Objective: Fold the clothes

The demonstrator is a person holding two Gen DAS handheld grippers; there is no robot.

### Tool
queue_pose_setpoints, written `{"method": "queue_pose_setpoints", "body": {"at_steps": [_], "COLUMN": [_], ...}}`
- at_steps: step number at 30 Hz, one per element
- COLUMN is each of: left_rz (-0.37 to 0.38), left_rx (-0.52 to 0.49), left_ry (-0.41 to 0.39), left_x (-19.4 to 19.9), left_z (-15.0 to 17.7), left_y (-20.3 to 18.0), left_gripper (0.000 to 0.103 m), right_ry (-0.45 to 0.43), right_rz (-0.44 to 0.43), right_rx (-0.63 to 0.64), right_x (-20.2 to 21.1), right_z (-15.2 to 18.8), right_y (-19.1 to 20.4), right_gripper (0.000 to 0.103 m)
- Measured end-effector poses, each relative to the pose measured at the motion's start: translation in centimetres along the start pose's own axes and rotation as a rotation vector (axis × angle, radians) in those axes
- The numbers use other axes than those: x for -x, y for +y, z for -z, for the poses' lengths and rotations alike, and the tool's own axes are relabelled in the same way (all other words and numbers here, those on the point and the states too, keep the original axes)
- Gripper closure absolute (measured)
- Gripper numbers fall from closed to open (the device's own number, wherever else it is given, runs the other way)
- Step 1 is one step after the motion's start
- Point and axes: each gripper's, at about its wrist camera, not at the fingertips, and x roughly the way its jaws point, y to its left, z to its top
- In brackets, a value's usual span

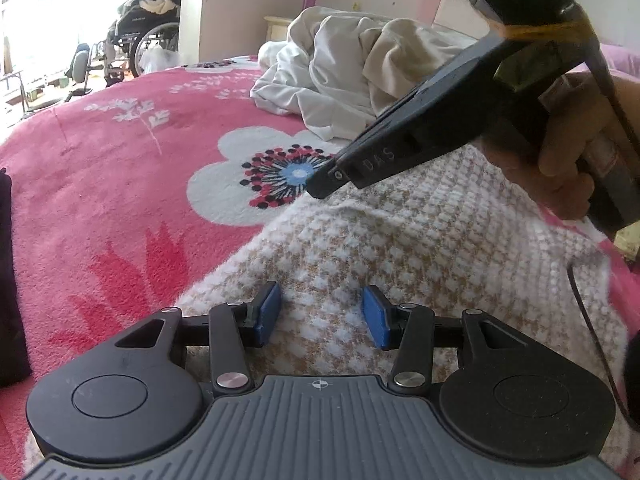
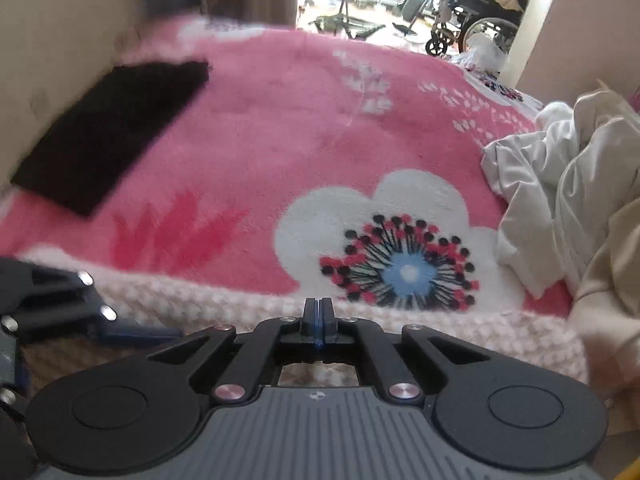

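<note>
A cream and tan knitted garment (image 1: 400,248) lies on the pink flowered blanket (image 1: 120,184). My left gripper (image 1: 322,314) is open, its blue pads over the knit with nothing between them. My right gripper (image 2: 318,314) is shut, pads together, right above the knit's far edge (image 2: 400,320); I cannot tell whether it pinches the cloth. In the left wrist view the right gripper (image 1: 324,182) reaches in from the upper right over the knit's far edge. The left gripper (image 2: 132,332) shows at the left in the right wrist view.
A crumpled pile of white and beige clothes (image 1: 352,76) lies on the bed beyond the knit; it also shows in the right wrist view (image 2: 568,200). A folded dark garment (image 2: 108,132) lies at the bed's far left. A wheelchair (image 1: 148,28) stands past the bed.
</note>
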Motion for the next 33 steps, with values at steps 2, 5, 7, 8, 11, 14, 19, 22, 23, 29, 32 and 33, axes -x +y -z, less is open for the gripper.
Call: {"method": "queue_pose_setpoints", "body": {"at_steps": [2, 5, 7, 8, 11, 14, 19, 22, 23, 29, 32, 33], "left_rz": [0.001, 0.01, 0.02, 0.022, 0.021, 0.027, 0.022, 0.018, 0.016, 0.007, -0.001, -0.007], "left_rx": [-0.002, 0.002, 0.01, 0.012, 0.002, 0.0, -0.005, -0.016, -0.02, -0.021, -0.004, 0.005], "left_ry": [0.005, 0.007, 0.009, 0.012, 0.014, 0.017, 0.016, 0.015, 0.014, 0.008, -0.016, -0.021], "left_x": [-0.2, -0.1, 0.0, -0.1, 0.0, -0.1, -0.1, -0.1, -0.2, -0.1, 0.2, 0.4], "left_z": [-0.1, -0.2, -0.1, -0.2, -0.1, -0.1, -0.1, -0.1, 0.0, 0.1, 0.6, 0.6], "left_y": [0.0, 0.1, 0.3, 0.2, 0.0, -0.1, -0.2, -0.4, -0.4, -0.7, -0.9, -1.0], "left_gripper": [0.057, 0.057, 0.056, 0.056, 0.056, 0.056, 0.056, 0.056, 0.056, 0.056, 0.056, 0.056], "right_ry": [-0.006, -0.052, -0.075, -0.082, -0.065, -0.065, -0.016, -0.036, -0.032, -0.022, -0.016, -0.011], "right_rz": [0.014, 0.012, 0.021, 0.02, -0.013, -0.021, -0.039, -0.032, -0.022, -0.02, -0.02, -0.021], "right_rx": [-0.003, -0.051, -0.022, -0.026, -0.13, -0.192, -0.257, -0.292, -0.279, -0.277, -0.33, -0.349], "right_x": [-0.9, 0.0, 1.1, 1.7, 3.1, 4.8, 7.0, 8.5, 9.0, 11.5, 12.2, 12.4], "right_z": [1.2, 2.6, 4.5, 5.4, 8.4, 11.5, 16.9, 18.3, 18.4, 20.5, 22.5, 23.2], "right_y": [0.1, -0.1, 0.4, 0.5, -0.2, 0.0, 0.9, 1.1, 1.3, 1.6, 1.8, 1.9], "right_gripper": [0.102, 0.102, 0.102, 0.102, 0.102, 0.102, 0.102, 0.102, 0.102, 0.102, 0.103, 0.103]}}
